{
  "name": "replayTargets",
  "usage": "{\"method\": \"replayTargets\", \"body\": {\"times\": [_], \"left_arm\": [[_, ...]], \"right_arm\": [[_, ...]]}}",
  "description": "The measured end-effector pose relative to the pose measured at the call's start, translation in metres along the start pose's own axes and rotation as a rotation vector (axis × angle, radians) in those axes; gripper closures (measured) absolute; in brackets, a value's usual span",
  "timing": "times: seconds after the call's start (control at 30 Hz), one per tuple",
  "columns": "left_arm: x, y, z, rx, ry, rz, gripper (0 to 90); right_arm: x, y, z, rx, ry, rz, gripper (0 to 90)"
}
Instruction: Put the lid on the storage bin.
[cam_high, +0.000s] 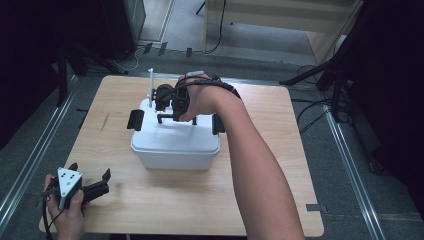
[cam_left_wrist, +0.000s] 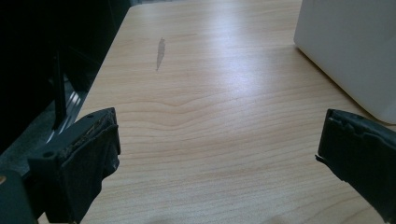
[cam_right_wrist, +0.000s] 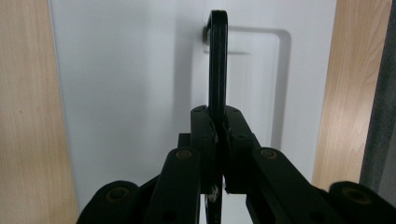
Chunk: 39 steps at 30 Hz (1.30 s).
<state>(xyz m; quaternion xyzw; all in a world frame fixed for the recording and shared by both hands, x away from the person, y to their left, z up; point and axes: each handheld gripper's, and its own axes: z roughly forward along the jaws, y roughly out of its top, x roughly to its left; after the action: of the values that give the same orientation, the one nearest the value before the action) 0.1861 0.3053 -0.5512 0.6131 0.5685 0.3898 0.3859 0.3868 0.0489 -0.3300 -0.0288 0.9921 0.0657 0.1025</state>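
Wooden desk (cam_high: 280, 165) carries a white lidded box (cam_high: 175, 145) mid-desk. Right tool (cam_right_wrist: 217, 135) is clenched on its black lid handle (cam_right_wrist: 217, 60). Left tool (cam_high: 90, 186), released, rests near-left, with nothing standing between it and the box.

Overhead light, bright glare on table (cam_left_wrist: 224, 51); surroundings v. dark; gripper-view jaws close-up, slightly soft; high view low-res.

no readable text, labels, brands, numbers or signs anywhere.

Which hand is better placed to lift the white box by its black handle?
The right. The right gripper is shut on the black handle of the white box; the left gripper rests open near the table's corner.
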Motion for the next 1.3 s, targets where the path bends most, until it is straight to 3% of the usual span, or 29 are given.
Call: {"method": "replayTargets", "body": {"times": [0.2,0.23,0.4,0.53,0.67,0.73,0.87,0.9,0.93,1.07,1.3], "left_arm": [[0.000,0.000,0.000,-0.001,0.001,-0.001,0.0],[0.000,0.000,0.000,-0.001,0.001,-0.001,0.0],[0.000,0.000,-0.001,0.003,-0.003,-0.002,0.0],[0.000,0.000,-0.001,0.004,-0.003,-0.001,0.0],[0.000,0.000,-0.001,0.004,-0.004,-0.002,0.0],[0.000,0.000,0.000,0.002,-0.002,-0.001,0.0],[0.000,0.000,0.000,0.002,0.000,0.000,0.0],[0.000,0.000,0.000,0.001,0.000,-0.001,0.0],[0.000,0.000,0.000,0.003,0.000,0.000,0.0],[0.000,0.000,0.000,0.003,0.001,0.002,0.0],[0.000,0.000,0.000,0.003,0.000,0.000,0.0]], "right_arm": [[0.001,0.004,0.003,0.006,0.006,0.004,85.3],[-0.001,0.005,0.004,0.003,0.005,-0.017,85.3],[0.000,0.004,0.008,0.014,0.008,0.011,85.2],[0.000,0.003,0.012,-0.015,0.010,-0.001,83.4],[0.001,-0.001,0.007,-0.070,0.024,0.016,46.0],[0.003,-0.003,0.006,-0.062,0.027,0.025,27.4],[0.010,-0.007,0.004,0.001,0.034,0.030,1.1],[0.011,-0.009,0.004,0.014,0.036,0.030,0.0],[0.012,-0.011,0.002,0.007,0.007,0.010,0.0],[0.012,-0.017,-0.005,-0.043,-0.031,0.063,0.0],[0.013,-0.031,-0.010,-0.080,-0.068,0.086,0.0]]}}
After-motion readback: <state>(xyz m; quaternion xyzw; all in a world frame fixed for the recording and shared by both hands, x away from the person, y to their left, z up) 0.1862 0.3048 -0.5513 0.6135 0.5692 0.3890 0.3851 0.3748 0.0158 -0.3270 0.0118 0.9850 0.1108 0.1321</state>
